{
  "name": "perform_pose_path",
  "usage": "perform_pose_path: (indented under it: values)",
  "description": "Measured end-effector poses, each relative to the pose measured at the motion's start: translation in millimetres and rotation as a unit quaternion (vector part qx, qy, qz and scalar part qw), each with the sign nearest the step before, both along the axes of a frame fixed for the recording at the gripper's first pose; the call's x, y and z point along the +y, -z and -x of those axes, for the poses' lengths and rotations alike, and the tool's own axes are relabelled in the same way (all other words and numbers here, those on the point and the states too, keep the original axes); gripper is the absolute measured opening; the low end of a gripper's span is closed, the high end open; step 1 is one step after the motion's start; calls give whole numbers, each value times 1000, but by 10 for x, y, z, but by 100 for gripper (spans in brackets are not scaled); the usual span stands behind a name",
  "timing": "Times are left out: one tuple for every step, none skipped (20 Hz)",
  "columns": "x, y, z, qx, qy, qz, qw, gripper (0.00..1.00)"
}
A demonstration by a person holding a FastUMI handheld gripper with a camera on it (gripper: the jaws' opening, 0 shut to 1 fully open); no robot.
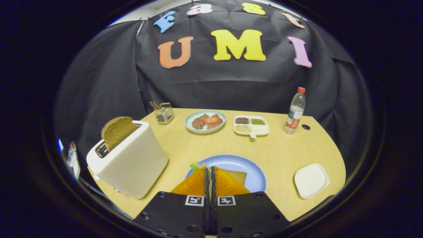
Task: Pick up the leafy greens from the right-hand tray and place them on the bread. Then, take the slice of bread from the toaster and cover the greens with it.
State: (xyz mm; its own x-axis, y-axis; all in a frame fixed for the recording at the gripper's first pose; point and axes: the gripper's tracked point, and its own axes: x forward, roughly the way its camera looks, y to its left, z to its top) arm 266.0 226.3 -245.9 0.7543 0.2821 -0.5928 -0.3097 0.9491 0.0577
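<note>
- Currently the gripper (210, 175) is sitting low over the blue plate (256, 173), with its two fingers pressed nearly together. A thin strip of leafy greens (197, 165) is pinched in the narrow gap between them, and a small tuft is poking out at the fingers' eleven o'clock.
- The greens are hanging right above the flat bread slice (238, 176) on the blue plate, just beyond the fingertips at one o'clock. I cannot tell if they are already touching it.
- The small white tray (311, 180) at the fingers' three o'clock is showing no greens, so I judge that the first step is almost finished.
- The greens are looking light, soft and floppy. They will probably crush easily and may be sticking to the pads on release, so a slow opening seems wise.
- The second bread slice (116, 131) is standing upright in the white toaster (132, 165) at ten o'clock. It is looking stiff and light but crumbly; its exposed top half is the best place for taking hold, across the flat faces.
- The gripper is pointing forward and tilting down to the table.
</note>
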Motion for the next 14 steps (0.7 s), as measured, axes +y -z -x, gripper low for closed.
perform_pose_path:
  values:
    - [-76, 98, -79, 6, 11, 4, 1000, 0]
    - [-153, 187, -147, 11, 21, 8, 1000, 0]
    - [-216, 286, -221, 16, 28, 8, 999, 0]
    - [-279, 343, -262, 21, 36, 11, 999, 1]
    - [-349, 408, -318, 24, 43, 14, 999, 0]
    - [-407, 460, -359, 28, 50, 14, 998, 1]
    - [-444, 534, -379, 36, 54, 10, 998, 1]
    - [-468, 579, -383, 42, 55, 8, 998, 0]
    - [-503, 630, -399, 47, 58, 7, 997, 0]
    - [-539, 671, -411, 53, 60, 7, 997, 1]
    - [-547, 711, -418, 56, 60, 8, 997, 1]
    - [-568, 730, -432, 58, 62, 8, 996, 0]
    - [-571, 768, -431, 61, 65, 5, 996, 2]
    - [-582, 790, -432, 63, 66, 5, 996, 6]
